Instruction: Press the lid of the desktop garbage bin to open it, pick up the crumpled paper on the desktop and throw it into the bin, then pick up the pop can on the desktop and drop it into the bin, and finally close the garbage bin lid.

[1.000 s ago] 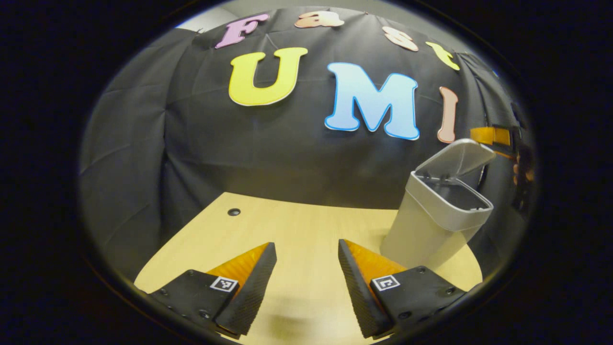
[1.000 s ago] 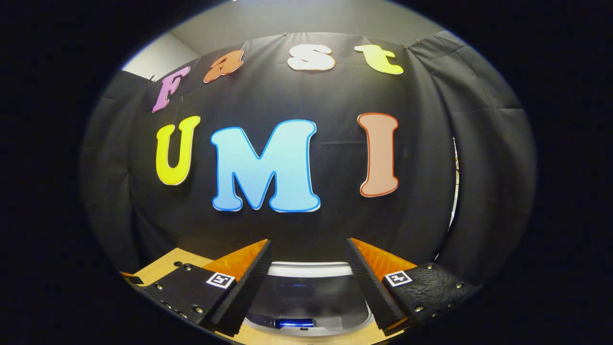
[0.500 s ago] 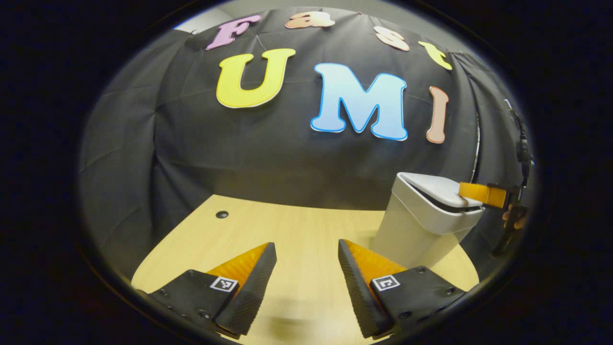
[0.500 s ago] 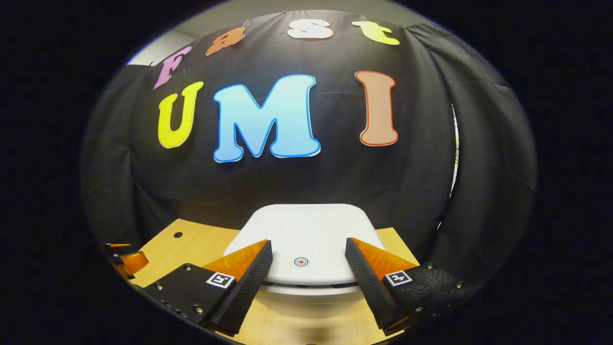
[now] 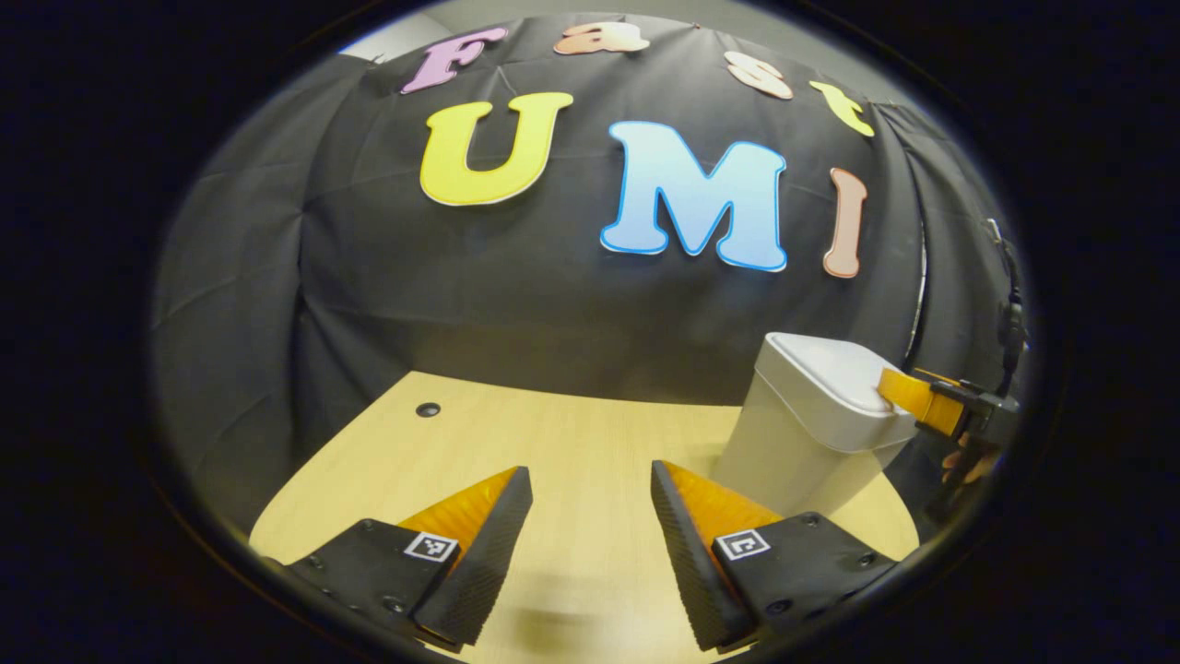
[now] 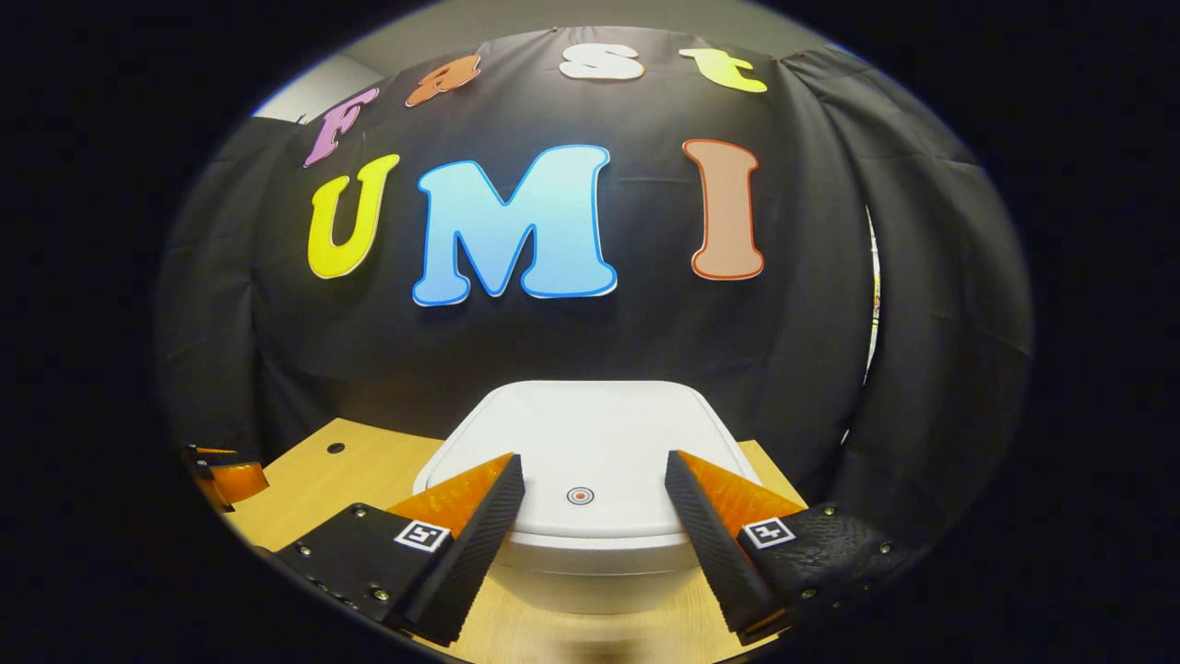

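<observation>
Bin stands upright on the bench toward its right-hand end, close to the black cloth wall behind. Lid lies flat and looks seated on the rim, a small round red mark near its front edge. Judged from this, the closing step is at or near its end; whether the latch has caught cannot be told from here.

Right gripper: fingers spread wide, nothing between them, straddling the red mark from the front edge of the lid. In the left gripper view the right gripper's fingertip sits at the lid's near edge, touching or just above it; the fisheye edge is too warped to say which.

Left gripper: also spread, holding nothing, low over bare bench, the bin ahead and off to its right, well apart.

Key relation: the lid is directly ahead of and just beneath the right gripper, press mark on its centre line. The right hand is much the nearer of the 2. Any last press would go straight down from there; the left need not move.

No paper or can seen on the visible bench.
</observation>
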{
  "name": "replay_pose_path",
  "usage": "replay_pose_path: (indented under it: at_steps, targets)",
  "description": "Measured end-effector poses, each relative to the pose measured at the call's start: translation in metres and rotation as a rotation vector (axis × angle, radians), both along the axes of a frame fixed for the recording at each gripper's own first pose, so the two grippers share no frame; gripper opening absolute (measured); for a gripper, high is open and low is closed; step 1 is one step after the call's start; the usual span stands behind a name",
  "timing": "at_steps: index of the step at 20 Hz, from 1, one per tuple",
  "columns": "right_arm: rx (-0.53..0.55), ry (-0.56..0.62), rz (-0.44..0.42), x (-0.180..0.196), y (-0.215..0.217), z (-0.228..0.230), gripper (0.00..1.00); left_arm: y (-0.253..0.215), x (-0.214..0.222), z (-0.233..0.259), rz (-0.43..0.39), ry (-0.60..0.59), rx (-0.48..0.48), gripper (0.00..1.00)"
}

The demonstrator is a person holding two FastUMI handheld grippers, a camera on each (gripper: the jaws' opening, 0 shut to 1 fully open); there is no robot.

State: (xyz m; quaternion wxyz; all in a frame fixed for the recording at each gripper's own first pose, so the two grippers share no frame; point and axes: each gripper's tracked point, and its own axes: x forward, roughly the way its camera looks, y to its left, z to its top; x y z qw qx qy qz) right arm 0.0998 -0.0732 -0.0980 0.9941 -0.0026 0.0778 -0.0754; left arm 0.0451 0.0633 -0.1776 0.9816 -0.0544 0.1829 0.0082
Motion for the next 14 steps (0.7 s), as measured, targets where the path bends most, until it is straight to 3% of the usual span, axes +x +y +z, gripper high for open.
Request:
replay_pose_path:
  at_steps: [4,9,14]
  targets:
    - [0.009,-0.047,0.015,0.000,0.000,0.007,0.99,-0.001,-0.003,0.006,-0.005,-0.013,0.010,0.84]
    - [0.034,0.002,0.015,-0.010,0.004,0.010,0.98,0.006,-0.002,0.030,0.009,-0.060,0.011,0.84]
    - [0.089,-0.114,-0.001,-0.049,0.025,0.061,0.98,0.004,-0.010,0.082,-0.025,-0.143,0.059,0.86]
